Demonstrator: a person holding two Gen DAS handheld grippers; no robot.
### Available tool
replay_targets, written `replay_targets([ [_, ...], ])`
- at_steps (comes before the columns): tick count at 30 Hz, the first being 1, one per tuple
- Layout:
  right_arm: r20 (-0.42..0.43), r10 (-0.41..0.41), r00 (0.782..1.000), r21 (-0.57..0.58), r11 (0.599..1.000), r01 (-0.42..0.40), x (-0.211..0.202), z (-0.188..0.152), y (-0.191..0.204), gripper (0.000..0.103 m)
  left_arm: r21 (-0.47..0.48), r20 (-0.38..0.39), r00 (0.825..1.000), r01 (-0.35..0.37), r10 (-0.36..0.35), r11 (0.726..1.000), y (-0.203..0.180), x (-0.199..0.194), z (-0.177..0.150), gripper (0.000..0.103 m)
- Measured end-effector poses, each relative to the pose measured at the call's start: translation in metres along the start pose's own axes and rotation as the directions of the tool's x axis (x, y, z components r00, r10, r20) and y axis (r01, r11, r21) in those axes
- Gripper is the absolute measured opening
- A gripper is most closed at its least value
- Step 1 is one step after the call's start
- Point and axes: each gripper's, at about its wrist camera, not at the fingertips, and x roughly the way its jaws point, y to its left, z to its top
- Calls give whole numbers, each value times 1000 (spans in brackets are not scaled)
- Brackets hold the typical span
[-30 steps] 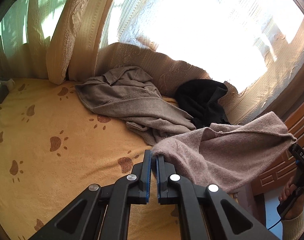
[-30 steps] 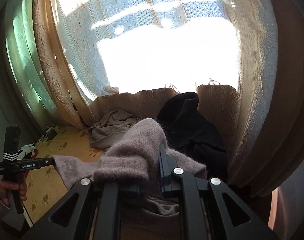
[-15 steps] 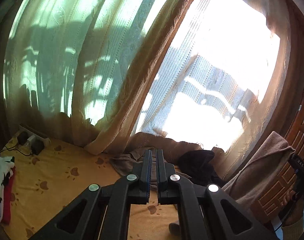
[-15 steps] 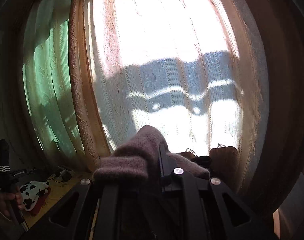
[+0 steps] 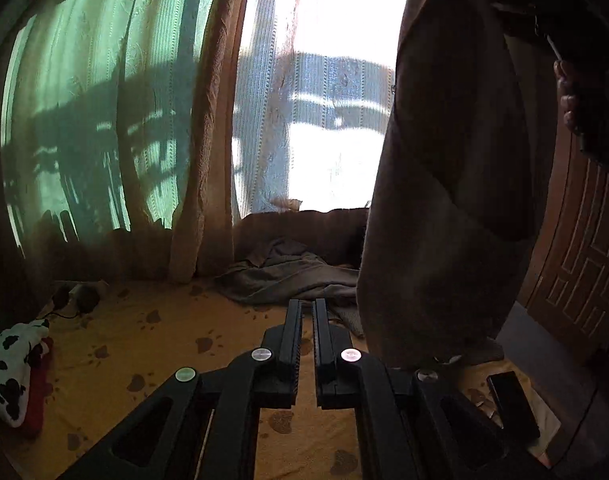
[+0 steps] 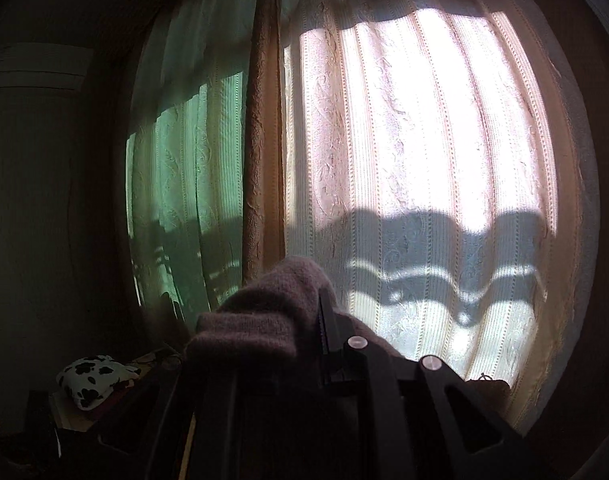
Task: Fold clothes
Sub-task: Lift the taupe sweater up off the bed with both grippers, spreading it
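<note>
Knitwear is the thing in play: a brownish-mauve sweater [image 5: 444, 208] hangs in the air at the right of the left wrist view, draping from high up down to just above the bed [image 5: 152, 360]. In the right wrist view the same sweater [image 6: 264, 320] is bunched over the right gripper [image 6: 316, 320], whose jaws are pinching a fold of it; the left finger is buried under the knit and only the right one shows. The left gripper [image 5: 307, 320] sits lower, beside the hanging cloth, with its jaws pressed nearly together, a thin slit between them and nothing caught there. Behind it, a second grey garment [image 5: 288, 276] lies crumpled on the bed at the foot of the curtains [image 5: 208, 120]. The bed has a yellow cover printed with brown paw marks. A cow-patterned pillow [image 5: 8, 372] rests at its left edge, and a dark flat phone-like object [image 5: 512, 404] lies at the bed's right side. A carved wooden door [image 5: 576, 280] stands to the right. Sun glows through the pale and green curtains.
</note>
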Motion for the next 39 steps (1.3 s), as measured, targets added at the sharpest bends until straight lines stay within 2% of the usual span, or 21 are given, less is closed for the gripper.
replay_targets([
  [2, -8, 31, 1000, -27, 999, -31, 3, 6, 9, 16, 12, -26, 999, -26, 26, 1000, -23, 7, -25, 6],
  [5, -19, 69, 997, -57, 996, -70, 6, 13, 22, 16, 8, -26, 998, -52, 52, 999, -45, 7, -42, 6],
  [10, -16, 115, 993, -84, 990, -116, 4, 25, 42, 16, -63, 2, 997, -75, 75, 995, -55, 9, -36, 6],
  [12, -12, 119, 993, -106, 987, -120, 1, 29, 49, 16, -112, 3, 999, -31, 32, 993, -54, 10, -30, 8],
  [13, -11, 120, 993, -115, 986, -121, 0, 32, 52, 16, -137, 8, 1000, -4, 5, 991, -54, 10, -28, 18],
  [14, -11, 120, 993, -120, 985, -121, -1, 34, 54, 16, -161, 14, 1000, 23, -21, 987, -53, 9, -25, 55],
  [15, -10, 120, 993, -126, 985, -120, -2, 37, 56, 16, -182, 25, 999, 49, -45, 982, -53, 7, -23, 85],
  [16, -9, 117, 993, -134, 984, -117, -3, 39, 58, 16, -181, 60, 996, 70, -60, 981, -54, 1, -23, 103],
  [17, -8, 115, 993, -140, 983, -115, -4, 41, 59, 16, -177, 90, 993, 87, -72, 980, -55, -5, -22, 103],
  [20, -3, 120, 993, -144, 982, -119, -5, 43, 61, 16, -142, 104, 993, 66, -52, 988, -61, -12, -18, 103],
  [25, -13, 137, 990, -126, 982, -138, -2, 40, 62, 16, -160, 77, 997, -10, 23, 987, -63, -2, -15, 103],
  [27, -14, 142, 990, -119, 983, -143, -1, 39, 62, 16, -186, 81, 993, -65, 81, 980, -55, 2, -12, 103],
  [28, -12, 145, 989, -117, 982, -146, -1, 39, 62, 16, -199, 82, 991, -88, 107, 976, -51, 4, -10, 103],
  [30, -5, 152, 988, -114, 982, -151, -3, 40, 63, 16, -234, 84, 990, -92, 114, 968, -40, 11, -3, 98],
  [31, -1, 155, 988, -114, 982, -154, -4, 40, 64, 16, -257, 86, 990, -87, 112, 962, -35, 11, 2, 87],
  [32, 5, 157, 988, -118, 981, -156, -5, 41, 66, 16, -280, 88, 990, -82, 111, 956, -29, 12, 6, 68],
  [33, 11, 158, 987, -125, 980, -155, -7, 43, 68, 16, -303, 90, 990, -78, 110, 950, -23, 13, 10, 58],
  [34, 18, 156, 988, -131, 980, -153, -9, 44, 69, 16, -325, 94, 989, -75, 111, 943, -17, 13, 14, 35],
  [35, 24, 155, 988, -136, 979, -150, -11, 46, 69, 16, -348, 106, 987, -80, 124, 934, -10, 9, 17, 17],
  [38, 44, 146, 988, -137, 981, -139, -18, 50, 66, 16, -375, 137, 982, -68, 127, 925, 8, 1, 27, 5],
  [39, 52, 139, 989, -134, 982, -131, -20, 50, 64, 16, -382, 145, 981, -63, 128, 922, 14, -2, 29, 5],
])
